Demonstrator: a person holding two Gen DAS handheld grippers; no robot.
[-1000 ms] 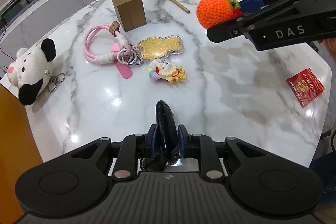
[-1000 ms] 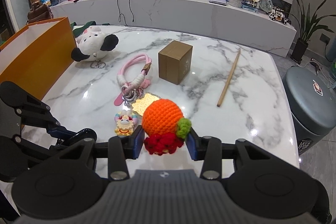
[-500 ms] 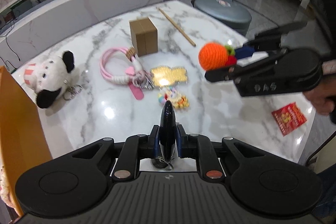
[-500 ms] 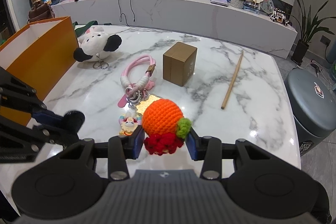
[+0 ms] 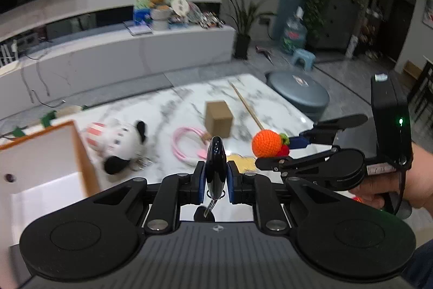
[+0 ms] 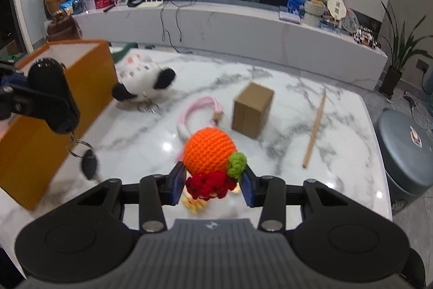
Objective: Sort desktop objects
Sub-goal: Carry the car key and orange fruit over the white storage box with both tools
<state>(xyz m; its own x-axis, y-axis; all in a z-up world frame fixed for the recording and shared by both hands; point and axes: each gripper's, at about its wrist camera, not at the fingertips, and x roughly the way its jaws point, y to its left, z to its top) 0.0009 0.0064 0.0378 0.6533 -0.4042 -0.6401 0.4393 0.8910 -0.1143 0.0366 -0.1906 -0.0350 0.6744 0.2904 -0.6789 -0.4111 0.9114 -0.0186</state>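
- Desktop objects are split between my two grippers and the marble tabletop [image 6: 338, 126], with the orange box [image 6: 81, 88] standing open at the tabletop's left edge, which I take to be the bin.
- My left gripper [image 5: 215, 182] is clamped on a black car key [image 5: 215, 167], held edge-on and clear of the tabletop; in the right wrist view a key ring and small black fob [image 6: 89, 163] dangle below it, just beside the box wall.
- My right gripper [image 6: 212, 184] is closed on the crocheted orange [image 6: 208, 149], the pads squeezing its red base, and it hangs over the middle of the tabletop.
- Lying loose: plush cow [image 6: 143, 77] near the box, pink strap [image 6: 194, 110], cardboard cube [image 6: 253, 109], wooden stick [image 6: 315, 132], and a gold charm [image 5: 245, 163] mostly hidden behind the grippers.
- Risks I see:
  - The swinging fob could catch on the box rim as the key goes over, tugging the key askew in the pads.
  - The key is glossy and thin; a release before it is over the opening would drop it on the marble.
  - The two grippers are near each other; heading for the same box together could knock them.
  - The crochet is soft, so it could squirm out of the pads.
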